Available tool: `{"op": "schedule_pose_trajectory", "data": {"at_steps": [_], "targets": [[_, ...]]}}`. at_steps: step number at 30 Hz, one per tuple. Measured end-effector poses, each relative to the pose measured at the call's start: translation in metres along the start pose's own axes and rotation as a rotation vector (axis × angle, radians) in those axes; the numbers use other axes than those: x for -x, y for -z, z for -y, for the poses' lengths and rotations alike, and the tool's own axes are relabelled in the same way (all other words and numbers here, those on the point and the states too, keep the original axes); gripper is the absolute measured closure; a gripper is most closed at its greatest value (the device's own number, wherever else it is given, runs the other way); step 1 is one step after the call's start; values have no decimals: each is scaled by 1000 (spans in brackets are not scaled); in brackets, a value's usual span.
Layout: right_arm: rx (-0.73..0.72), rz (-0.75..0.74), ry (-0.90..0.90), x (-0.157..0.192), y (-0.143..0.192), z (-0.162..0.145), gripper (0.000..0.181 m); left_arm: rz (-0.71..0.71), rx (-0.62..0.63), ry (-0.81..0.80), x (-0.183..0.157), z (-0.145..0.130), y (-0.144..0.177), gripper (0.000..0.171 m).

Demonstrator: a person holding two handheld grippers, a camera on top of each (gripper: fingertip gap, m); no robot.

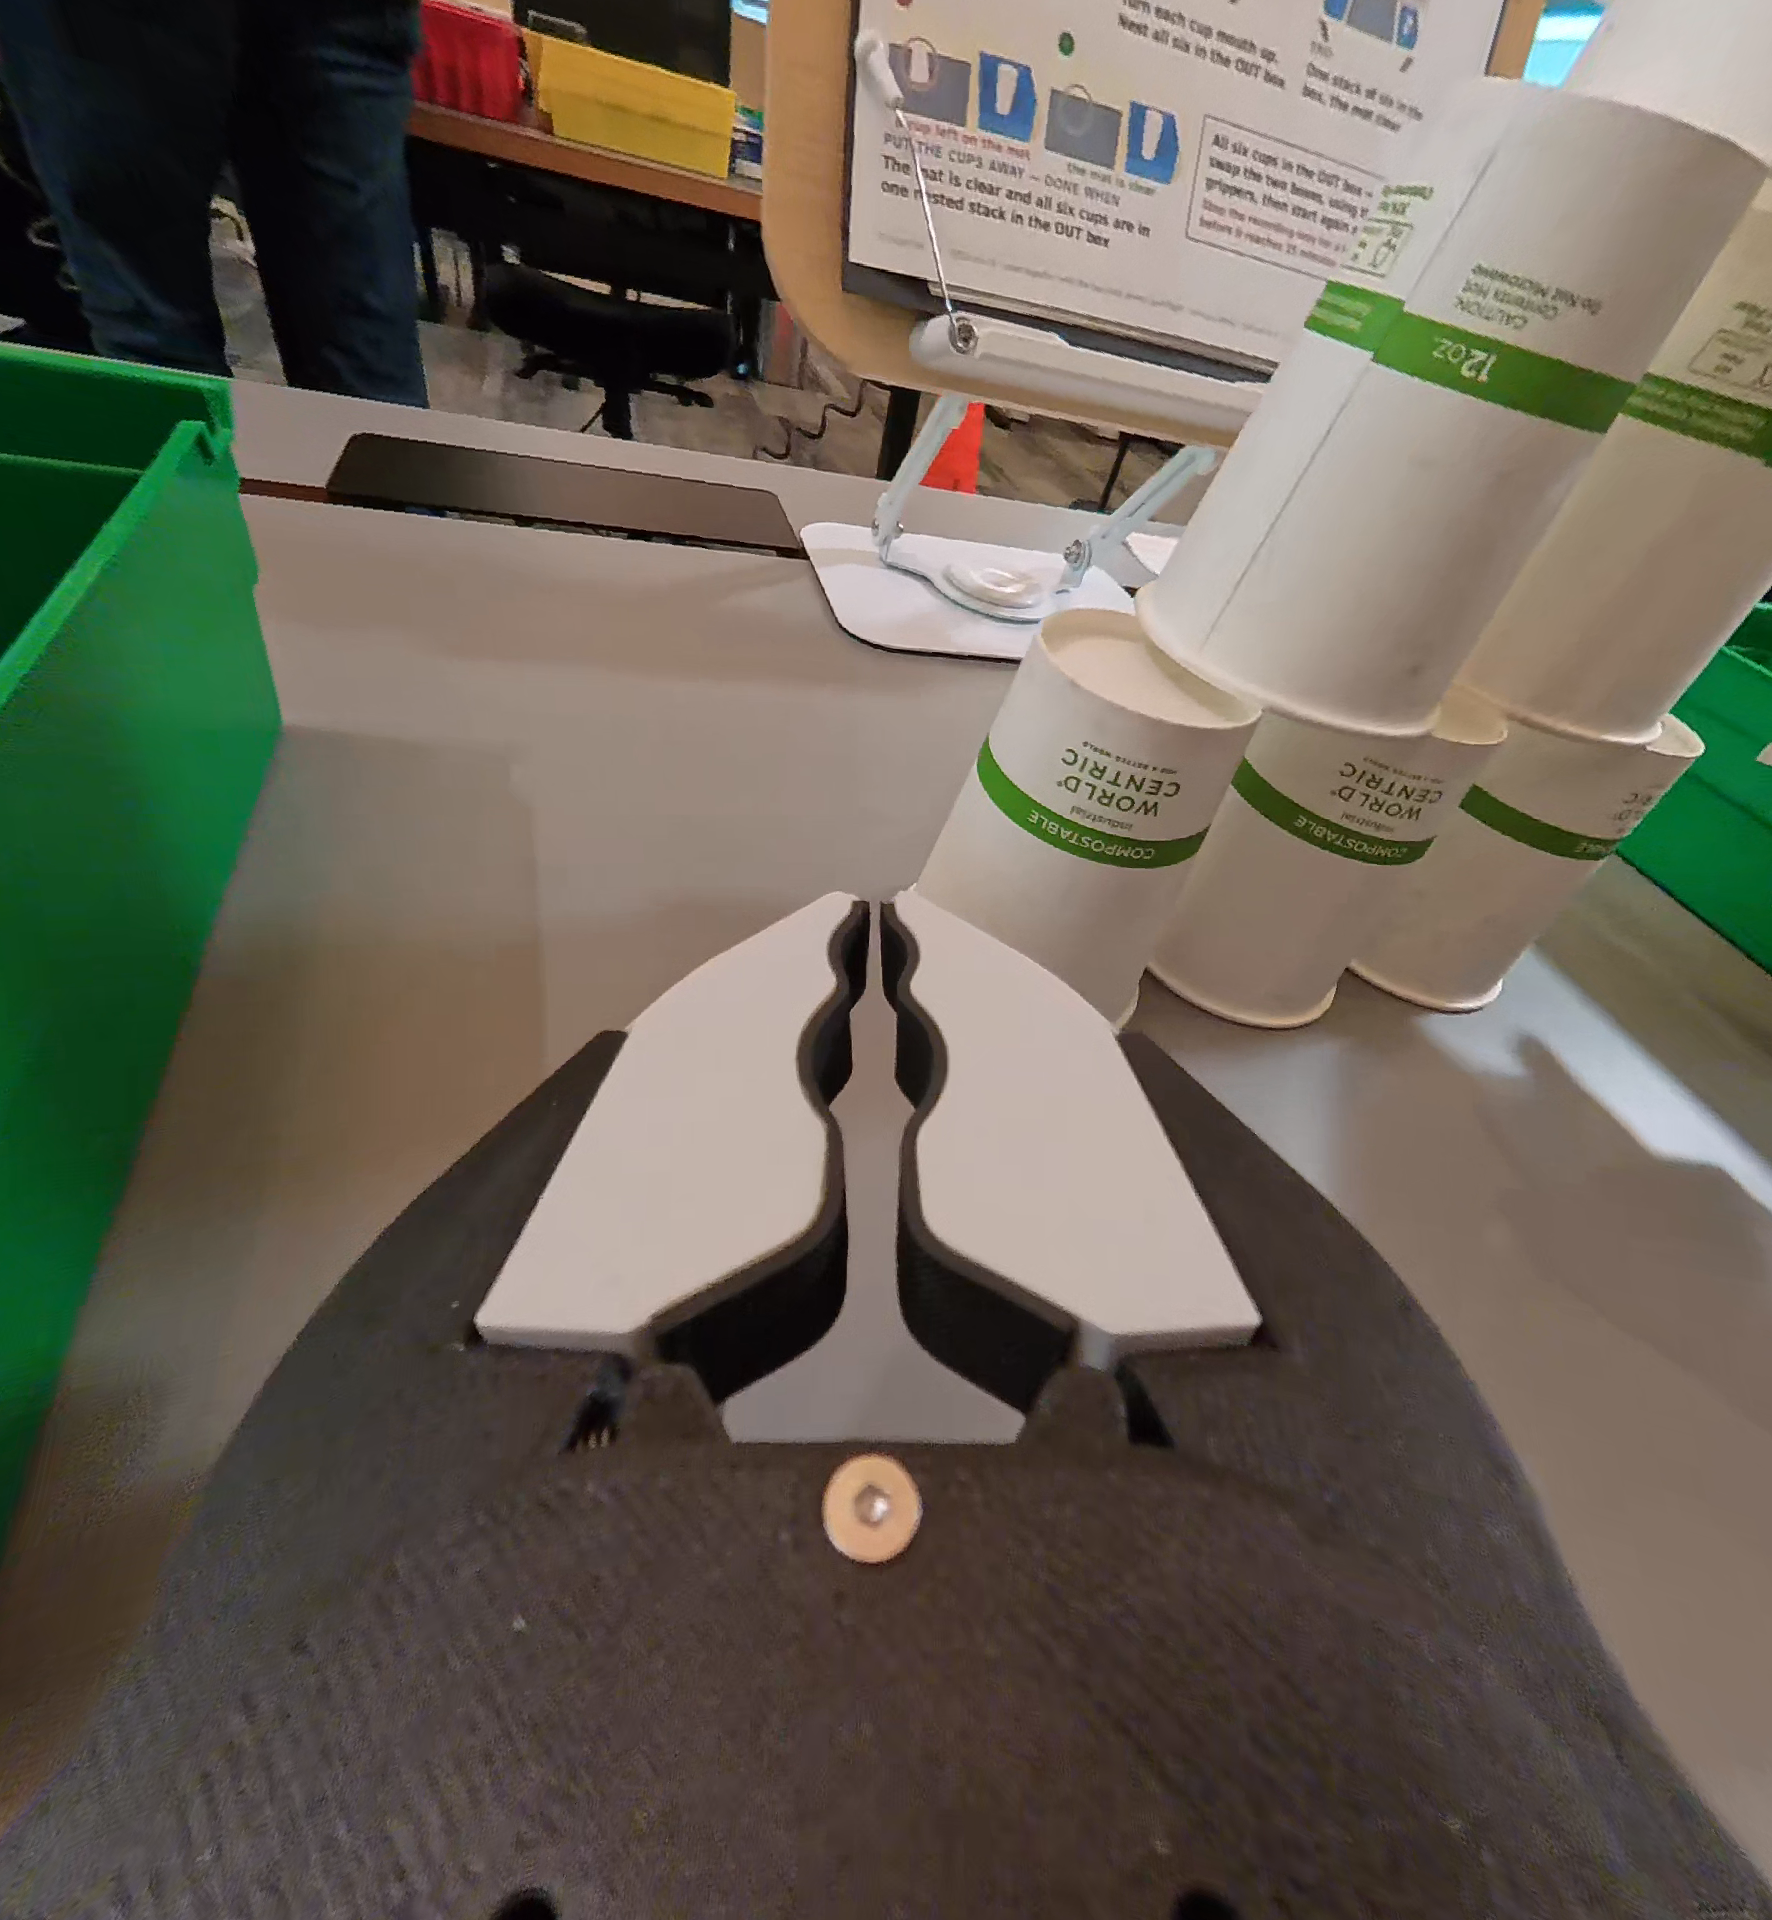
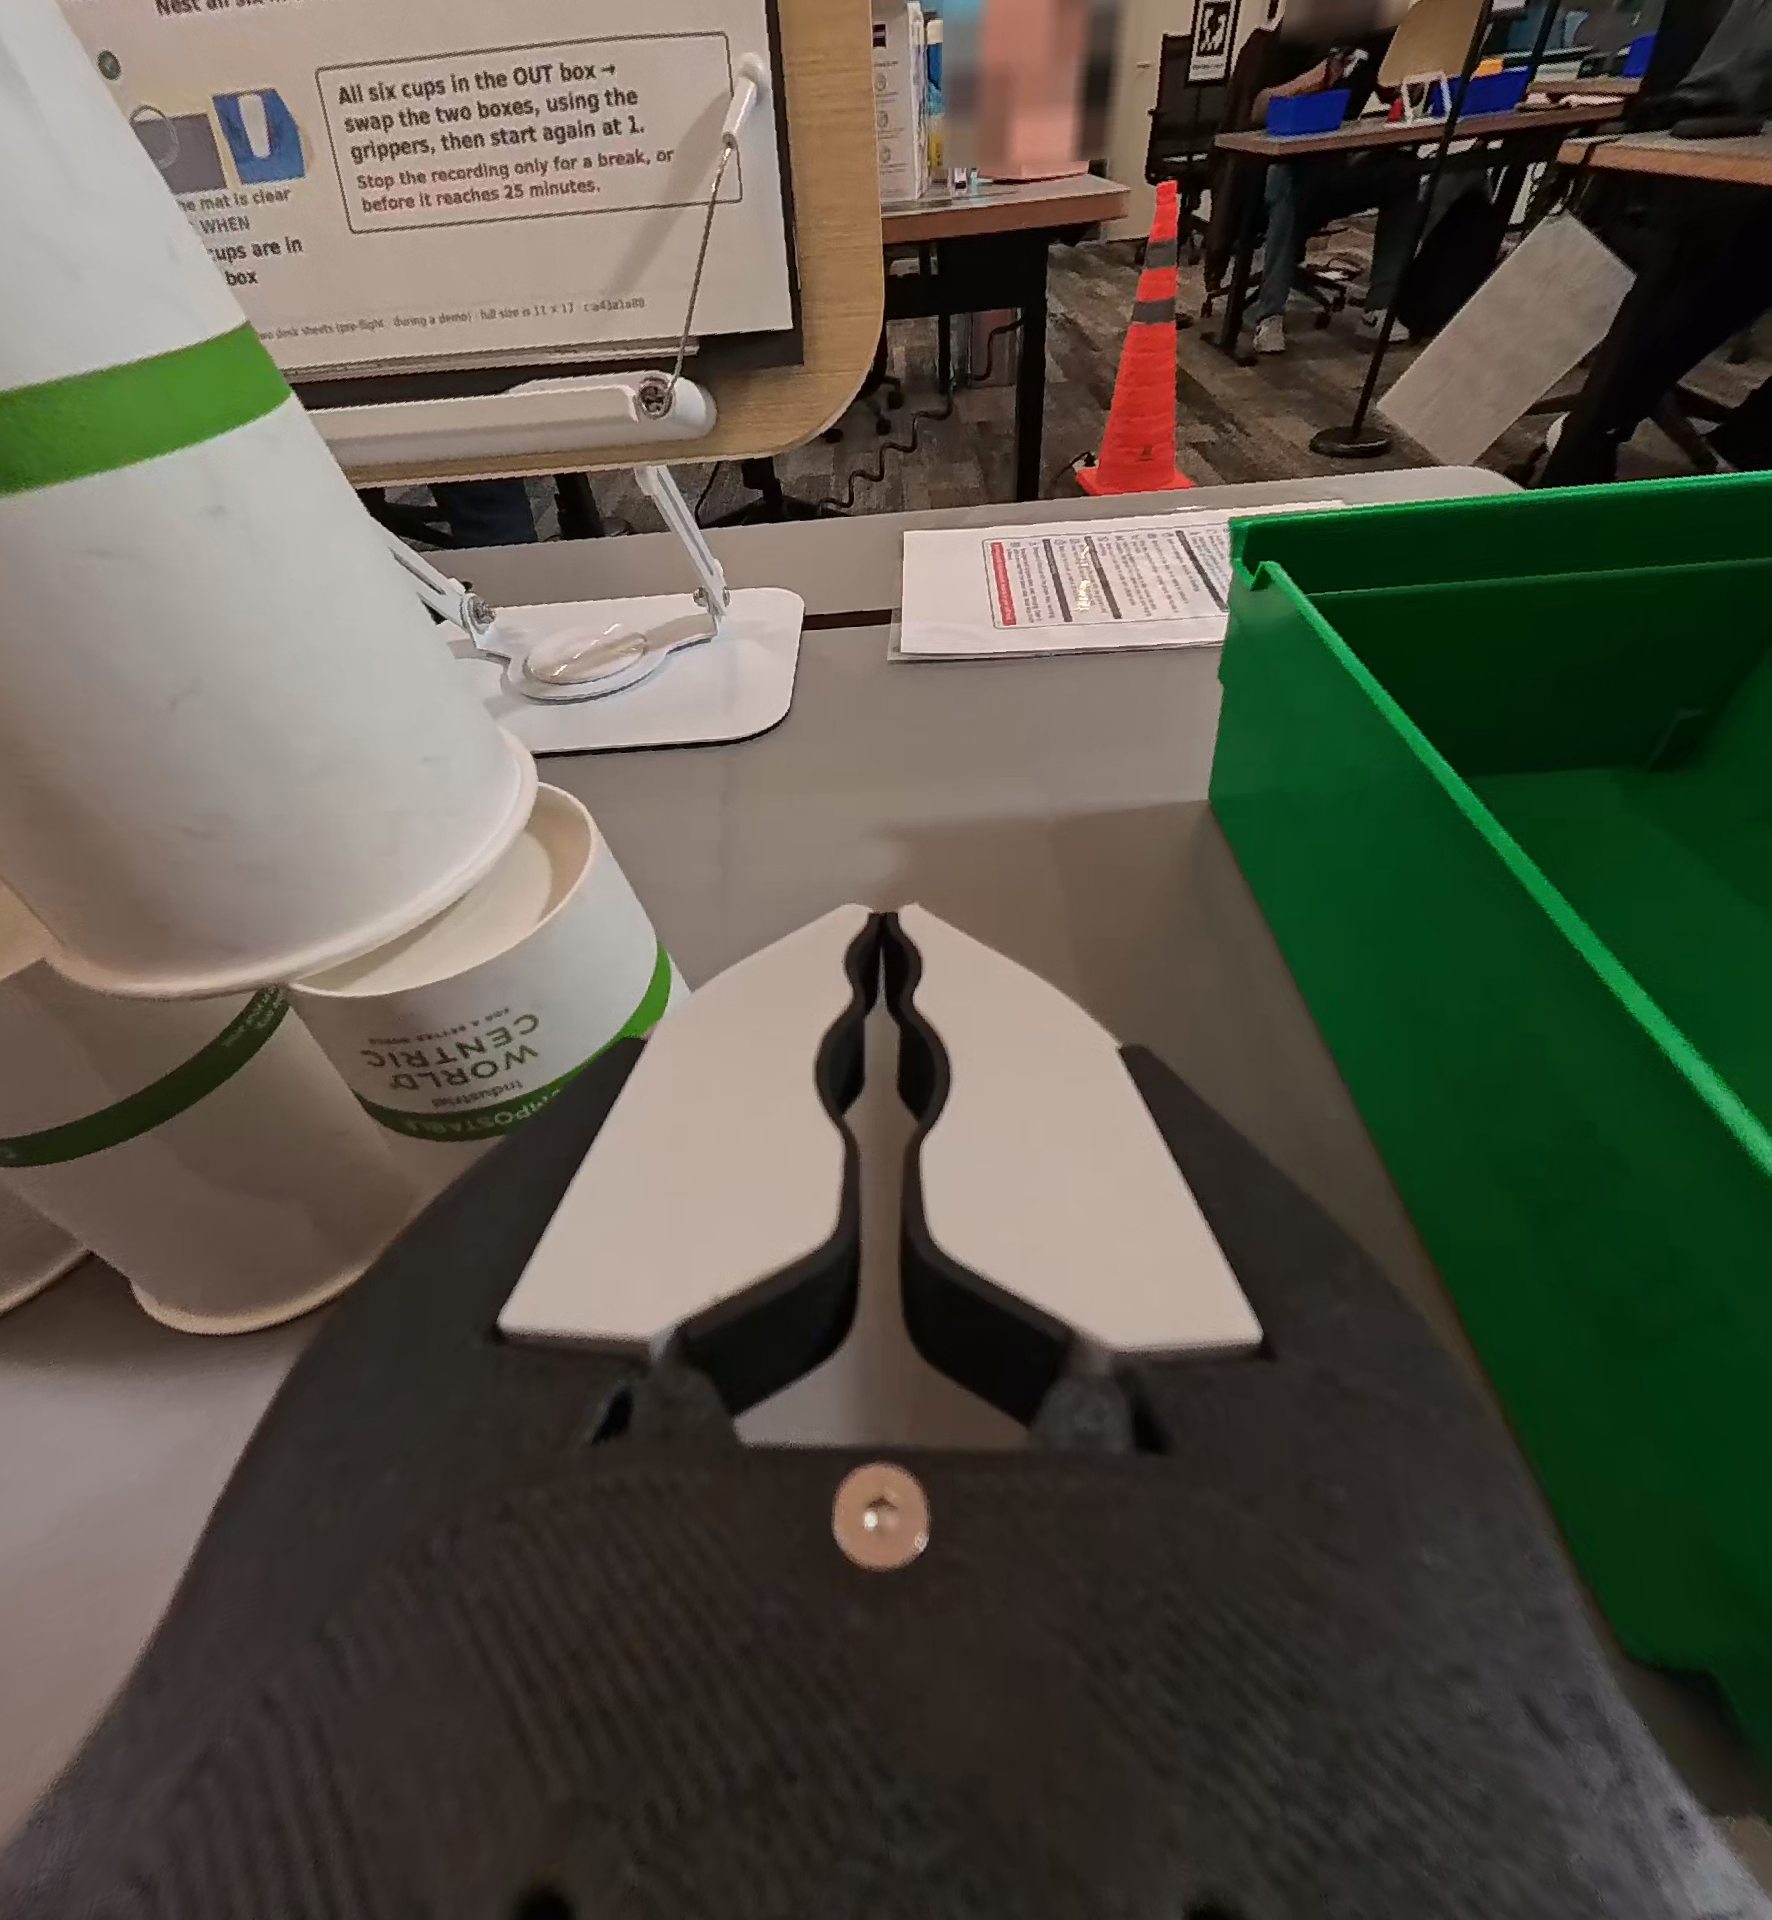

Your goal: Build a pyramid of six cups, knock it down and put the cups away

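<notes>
White paper cups with green bands stand upside down in a pyramid on the grey table. In the left wrist view three bottom cups (image 1: pixel 1079 821) carry upper cups (image 1: pixel 1401 457) at the right. My left gripper (image 1: pixel 877 909) is shut and empty, its tips just left of the nearest bottom cup. In the right wrist view the pyramid is at the left, with an upper cup (image 2: pixel 165 623) over a bottom cup (image 2: pixel 508 1029). My right gripper (image 2: pixel 887 920) is shut and empty, just right of that bottom cup.
A green bin (image 1: pixel 61 831) stands left of the left gripper. Another green bin (image 2: pixel 1547 935) stands right of the right gripper. A white stand (image 2: pixel 653 665) holding an instruction board (image 2: pixel 508 187) is at the table's back. A printed sheet (image 2: pixel 1058 592) lies beside it. An orange cone (image 2: pixel 1142 364) stands on the floor.
</notes>
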State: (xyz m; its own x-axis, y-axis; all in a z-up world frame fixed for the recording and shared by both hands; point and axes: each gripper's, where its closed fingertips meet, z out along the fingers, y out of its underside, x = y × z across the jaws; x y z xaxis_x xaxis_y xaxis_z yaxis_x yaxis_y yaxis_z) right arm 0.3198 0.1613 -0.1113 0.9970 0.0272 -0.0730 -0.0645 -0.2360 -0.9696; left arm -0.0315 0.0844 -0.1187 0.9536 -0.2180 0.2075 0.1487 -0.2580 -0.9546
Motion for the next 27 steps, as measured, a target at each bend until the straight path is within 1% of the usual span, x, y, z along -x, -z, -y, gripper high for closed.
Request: {"op": "schedule_pose_trajectory", "data": {"at_steps": [4, 7, 9, 12, 19, 27], "targets": [[10, 16, 0, 3, 0, -2, 179, -18, 6, 9, -3, -1, 0, 168], [20, 55, 10, 9, 1, -4, 174, -24, 9, 21, -4, -2, 0, 167], [23, 95, 25, 15, 2, -5, 164, -29, 14, 29, -4, -3, -1, 167], [26, 108, 16, 16, 3, -5, 160, -34, 16, 35, -4, -3, -1, 167], [58, 98, -56, 7, 0, -9, 170, -35, 19, 30, -6, -4, -1, 166], [83, 82, -71, 2, -3, -13, 177, -37, 25, 45, -5, -5, -1, 166]]}}
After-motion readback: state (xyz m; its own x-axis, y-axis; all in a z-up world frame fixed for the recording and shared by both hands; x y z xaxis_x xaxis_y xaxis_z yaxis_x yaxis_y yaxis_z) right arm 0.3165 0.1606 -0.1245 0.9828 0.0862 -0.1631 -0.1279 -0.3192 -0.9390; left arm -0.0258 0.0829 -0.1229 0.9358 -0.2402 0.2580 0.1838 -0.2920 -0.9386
